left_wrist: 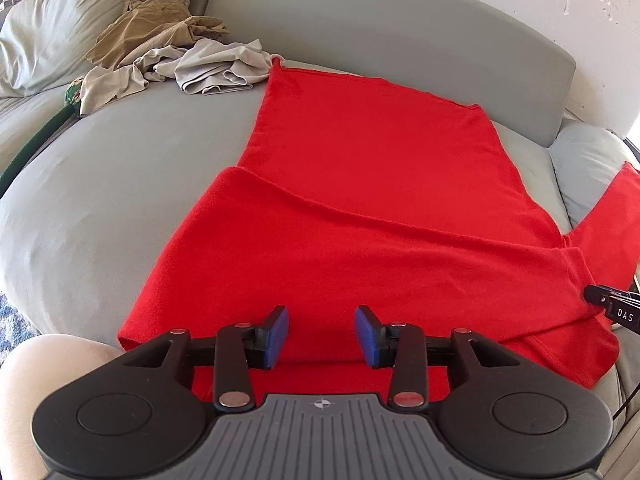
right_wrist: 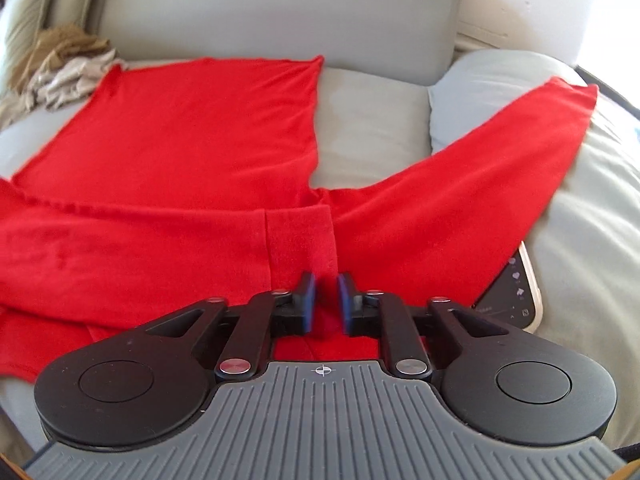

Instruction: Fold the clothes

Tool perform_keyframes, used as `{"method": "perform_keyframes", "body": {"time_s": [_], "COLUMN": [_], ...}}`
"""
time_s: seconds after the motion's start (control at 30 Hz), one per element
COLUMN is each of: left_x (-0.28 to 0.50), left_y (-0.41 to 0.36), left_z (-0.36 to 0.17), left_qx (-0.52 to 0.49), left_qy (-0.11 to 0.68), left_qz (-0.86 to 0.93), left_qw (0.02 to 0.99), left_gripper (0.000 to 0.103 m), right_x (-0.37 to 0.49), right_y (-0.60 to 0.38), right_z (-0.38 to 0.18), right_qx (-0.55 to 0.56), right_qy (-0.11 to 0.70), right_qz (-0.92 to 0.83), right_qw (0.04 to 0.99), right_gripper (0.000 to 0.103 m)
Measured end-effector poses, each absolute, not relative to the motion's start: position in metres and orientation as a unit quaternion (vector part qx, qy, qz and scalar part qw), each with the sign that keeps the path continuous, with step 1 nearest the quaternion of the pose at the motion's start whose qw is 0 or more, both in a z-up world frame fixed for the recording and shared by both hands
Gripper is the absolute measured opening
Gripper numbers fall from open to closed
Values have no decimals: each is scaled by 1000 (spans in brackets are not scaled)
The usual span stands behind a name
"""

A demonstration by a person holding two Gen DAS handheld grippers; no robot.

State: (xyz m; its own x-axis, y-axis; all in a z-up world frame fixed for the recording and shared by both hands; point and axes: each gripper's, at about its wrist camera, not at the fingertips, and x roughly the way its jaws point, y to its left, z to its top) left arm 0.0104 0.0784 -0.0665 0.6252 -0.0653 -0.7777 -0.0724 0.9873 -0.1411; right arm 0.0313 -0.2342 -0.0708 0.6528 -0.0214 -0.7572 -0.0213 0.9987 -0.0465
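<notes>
We have the red long-sleeved shirt (left_wrist: 360,184) spread flat on the grey sofa (left_wrist: 100,184), one sleeve folded across its body and the other sleeve (right_wrist: 500,160) reaching out toward a pale blue cushion (right_wrist: 492,80). Our left gripper (left_wrist: 322,334) hovers over the near edge with its jaws spread and nothing between them. Our right gripper (right_wrist: 325,294) has its jaws drawn close with red fabric in the narrow gap, though we cannot tell whether they grip it; a heap of tan and grey clothes (left_wrist: 172,56) lies beside the shirt's far corner.

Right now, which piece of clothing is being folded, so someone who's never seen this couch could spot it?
Start at the grey couch. A crumpled pile of tan and grey clothes sits by the pillows at its left end; ignore that. The one being folded is the red long-sleeved shirt spread flat across the seat, the only bright red, smoothed-out garment there.
</notes>
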Motion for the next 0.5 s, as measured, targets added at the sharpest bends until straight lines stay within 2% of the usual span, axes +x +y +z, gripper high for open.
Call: {"method": "perform_keyframes", "body": {"time_s": [0.07, 0.13, 0.23, 0.27, 0.33, 0.4, 0.47, 0.5], "left_x": [16, 22, 46, 56, 75, 84, 81, 79], "left_y": [90, 102, 118, 125, 141, 155, 167, 172], "left_z": [-63, -60, -64, -68, -78, -84, -81, -79], "left_qx": [-104, -130, -136, -142, -158, -160, -156, -154], "left_qy": [416, 398, 375, 374, 376, 386, 383, 381], "left_qz": [8, 16, 34, 39, 47, 79, 115, 132], "left_qw": [903, 908, 917, 916, 912, 905, 903, 902], "left_gripper": [39, 36, 27, 24, 22, 17, 3, 4], "right_x": [24, 22, 28, 30, 35, 37, 37, 36], "right_y": [-236, -232, -222, -218, -211, -211, -212, -212], "right_z": [-60, -59, -70, -74, -81, -82, -82, -82], "right_qx": [5, 20, 18, 17, 15, 26, 33, 36], "right_qy": [398, 394, 420, 428, 445, 446, 446, 445], "right_qz": [14, 30, 52, 60, 74, 72, 72, 74], "right_qw": [917, 918, 906, 902, 892, 892, 892, 892], "right_gripper": [40, 40, 33, 27, 22, 22, 22, 22]}}
